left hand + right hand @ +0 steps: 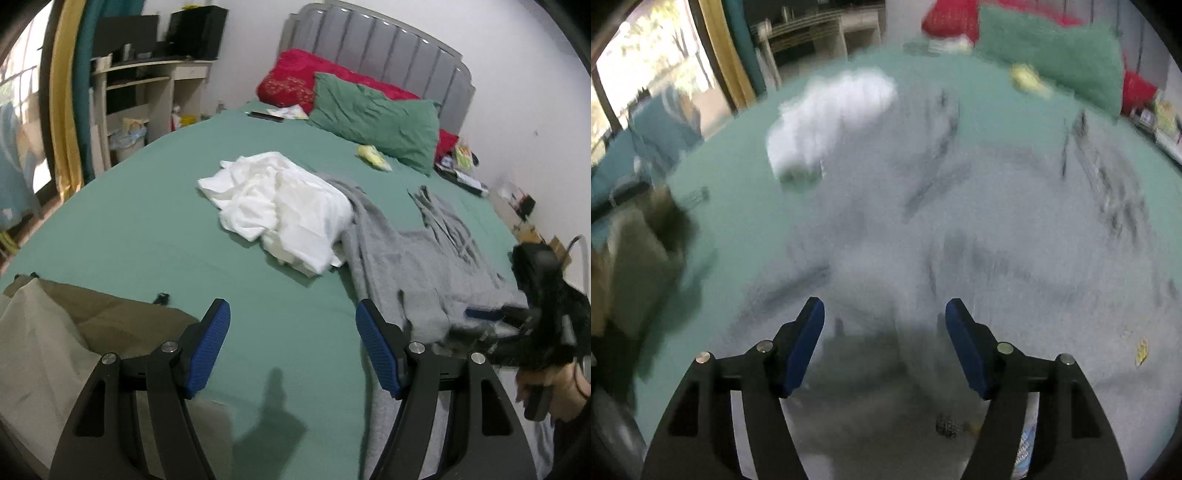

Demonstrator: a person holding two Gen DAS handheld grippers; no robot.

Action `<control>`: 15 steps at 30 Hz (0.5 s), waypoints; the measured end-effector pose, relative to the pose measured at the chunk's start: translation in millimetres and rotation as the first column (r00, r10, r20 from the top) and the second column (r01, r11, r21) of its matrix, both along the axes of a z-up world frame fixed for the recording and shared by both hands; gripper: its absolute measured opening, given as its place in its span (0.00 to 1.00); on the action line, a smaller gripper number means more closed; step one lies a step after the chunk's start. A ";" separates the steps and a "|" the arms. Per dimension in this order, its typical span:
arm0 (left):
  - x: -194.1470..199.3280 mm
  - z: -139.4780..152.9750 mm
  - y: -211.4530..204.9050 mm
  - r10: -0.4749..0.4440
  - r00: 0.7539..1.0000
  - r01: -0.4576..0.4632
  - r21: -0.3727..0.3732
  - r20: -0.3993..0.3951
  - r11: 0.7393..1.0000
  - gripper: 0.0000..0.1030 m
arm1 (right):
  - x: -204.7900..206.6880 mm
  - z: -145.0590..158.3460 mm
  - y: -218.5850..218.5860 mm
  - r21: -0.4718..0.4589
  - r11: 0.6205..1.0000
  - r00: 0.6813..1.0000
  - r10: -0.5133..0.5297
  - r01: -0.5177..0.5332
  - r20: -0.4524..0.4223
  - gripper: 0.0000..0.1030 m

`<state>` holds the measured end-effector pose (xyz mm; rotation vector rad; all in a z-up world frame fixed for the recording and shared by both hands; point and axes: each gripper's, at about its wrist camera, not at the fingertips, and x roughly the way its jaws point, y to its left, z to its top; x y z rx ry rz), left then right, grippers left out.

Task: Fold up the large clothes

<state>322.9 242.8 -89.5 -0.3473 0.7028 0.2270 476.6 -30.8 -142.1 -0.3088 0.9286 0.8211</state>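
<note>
Only left view sharp, right gripper [884,321] agape over blurred grey hoodie [997,240]

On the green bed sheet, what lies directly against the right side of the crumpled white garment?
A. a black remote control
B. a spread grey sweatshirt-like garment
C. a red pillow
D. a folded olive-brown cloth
B: in the left wrist view the crumpled white garment rests with its right edge over the spread grey garment on the green bed sheet; the other things lie apart from it.
</note>
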 end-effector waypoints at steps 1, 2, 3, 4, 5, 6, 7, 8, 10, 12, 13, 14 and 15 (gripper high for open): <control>-1.0 0.1 7.2 0.012 1.000 -0.012 -0.012 0.004 1.000 0.72 | 5.2 10.8 6.6 0.016 1.000 0.999 -0.013 0.013 0.032 0.69; -2.6 -0.1 12.5 0.018 1.000 -0.018 -0.020 0.017 1.000 0.72 | 13.9 20.4 15.9 0.029 0.999 0.998 -0.030 0.029 0.061 0.69; -4.2 -1.3 18.2 0.035 0.999 -0.034 -0.013 0.027 0.999 0.72 | 26.3 27.7 28.2 0.036 0.998 0.995 -0.050 0.047 0.081 0.69; -1.6 -2.6 22.5 0.051 0.999 -0.051 -0.001 0.003 0.999 0.72 | 42.3 31.4 41.7 0.032 0.998 0.994 -0.066 0.063 0.090 0.69; 0.3 -2.7 25.7 0.054 0.999 -0.054 0.000 -0.008 0.999 0.72 | 59.4 33.7 59.9 0.027 0.996 0.992 -0.081 0.079 0.093 0.69; 0.8 -1.6 31.8 0.058 0.998 -0.058 -0.002 0.002 0.998 0.72 | 72.2 35.1 73.3 0.033 0.995 0.991 -0.098 0.095 0.091 0.69; 0.4 -0.7 35.5 0.070 0.997 -0.070 0.007 0.011 0.998 0.72 | 88.0 34.6 89.0 0.038 0.993 0.989 -0.119 0.116 0.088 0.69; 0.3 -0.6 39.5 0.086 0.996 -0.087 0.021 0.012 0.996 0.72 | 104.5 32.2 98.1 0.035 0.991 0.988 -0.134 0.131 0.084 0.69; 3.9 -2.3 50.1 0.115 0.993 -0.114 0.016 -0.003 0.993 0.72 | 131.4 26.8 129.4 -0.007 0.986 0.982 -0.164 0.166 0.096 0.69; 7.3 -6.1 59.9 0.123 0.992 -0.123 -0.005 -0.006 0.992 0.72 | 152.2 14.1 151.1 -0.032 0.982 0.978 -0.183 0.187 0.096 0.69; 9.5 -8.3 62.8 0.128 0.992 -0.128 -0.008 -0.019 0.992 0.72 | 162.6 10.1 159.0 -0.056 0.980 0.977 -0.186 0.192 0.101 0.68; 12.1 -10.7 66.2 0.127 0.991 -0.128 -0.022 -0.035 0.992 0.72 | 168.5 4.3 168.1 -0.079 0.977 0.976 -0.190 0.199 0.105 0.67; 13.1 -12.1 69.2 0.123 0.992 -0.124 -0.040 -0.036 0.991 0.72 | 176.8 -3.2 174.3 -0.097 0.975 0.977 -0.192 0.201 0.091 0.64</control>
